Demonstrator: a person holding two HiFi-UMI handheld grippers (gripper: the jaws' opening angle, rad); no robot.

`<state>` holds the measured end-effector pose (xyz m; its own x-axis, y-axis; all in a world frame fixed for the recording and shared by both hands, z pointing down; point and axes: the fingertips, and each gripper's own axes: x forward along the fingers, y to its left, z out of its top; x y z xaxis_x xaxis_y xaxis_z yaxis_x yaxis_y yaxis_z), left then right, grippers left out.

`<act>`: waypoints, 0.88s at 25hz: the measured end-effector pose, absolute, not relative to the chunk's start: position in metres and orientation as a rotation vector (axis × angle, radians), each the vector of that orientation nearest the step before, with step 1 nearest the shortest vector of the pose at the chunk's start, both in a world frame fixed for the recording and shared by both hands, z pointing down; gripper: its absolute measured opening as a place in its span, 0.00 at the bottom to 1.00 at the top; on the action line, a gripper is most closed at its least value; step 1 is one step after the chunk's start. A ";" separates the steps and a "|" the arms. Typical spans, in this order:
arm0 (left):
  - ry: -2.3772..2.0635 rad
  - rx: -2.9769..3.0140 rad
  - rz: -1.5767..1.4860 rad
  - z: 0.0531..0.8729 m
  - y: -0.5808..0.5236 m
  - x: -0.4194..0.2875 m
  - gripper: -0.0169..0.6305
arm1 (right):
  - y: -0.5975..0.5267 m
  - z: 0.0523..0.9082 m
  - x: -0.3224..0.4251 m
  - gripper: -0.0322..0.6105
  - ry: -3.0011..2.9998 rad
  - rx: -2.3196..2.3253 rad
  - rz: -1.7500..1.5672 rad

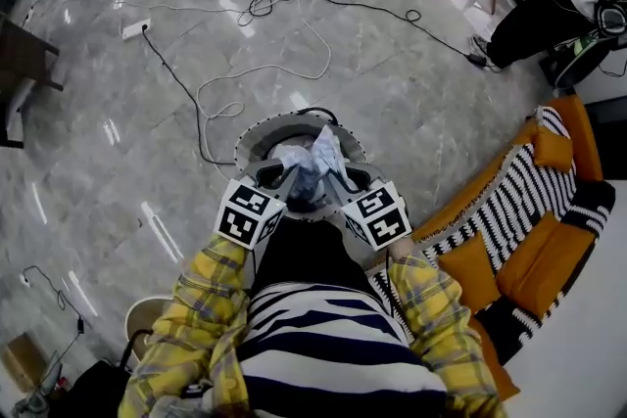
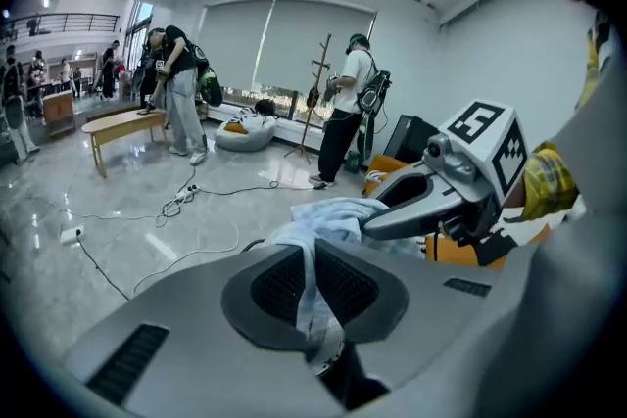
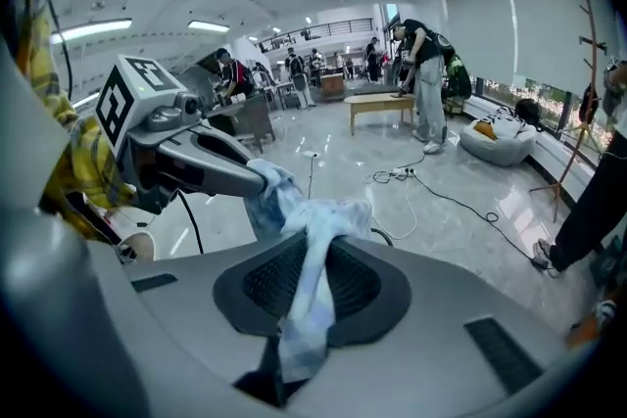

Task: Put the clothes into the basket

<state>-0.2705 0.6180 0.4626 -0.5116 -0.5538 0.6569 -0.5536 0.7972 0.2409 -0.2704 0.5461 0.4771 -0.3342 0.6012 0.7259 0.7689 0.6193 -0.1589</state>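
left gripper (image 1: 277, 177) and right gripper (image 1: 345, 179), head view: both point toward 12 o'clock with tips near each other, and one pale blue cloth (image 1: 313, 160) is bunched between them. the cloth hangs over the mouth of the round grey basket (image 1: 251, 140), whose rim shows from 9 to 1 o'clock around it; contact with the basket cannot be told. a striped sofa (image 1: 529, 210) lies at 3 o'clock and cables (image 1: 257, 71) cross the floor at 12 o'clock.

left gripper view: jaws nearly together, pinching a thin strip of cloth that runs up to a bunch at 12 o'clock. the right gripper's tip bites the same bunch from 2 o'clock.

right gripper view: jaws likewise nearly closed on a fold of cloth. the left gripper holds the bunch from 10 o'clock.
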 end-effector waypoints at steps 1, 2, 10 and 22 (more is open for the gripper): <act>-2.198 0.803 0.035 0.471 0.620 -0.269 0.07 | 0.547 0.481 -0.269 0.15 -2.032 -1.074 -0.293; -2.169 0.795 0.070 0.479 0.623 -0.267 0.08 | 0.549 0.484 -0.267 0.22 -2.012 -1.078 -0.313; -2.051 0.773 0.123 0.499 0.635 -0.246 0.26 | 0.545 0.472 -0.270 0.34 -2.017 -1.086 -0.331; -1.962 0.725 0.675 0.487 0.652 -0.260 0.27 | 0.532 0.467 -0.257 0.29 -2.020 -1.084 -0.256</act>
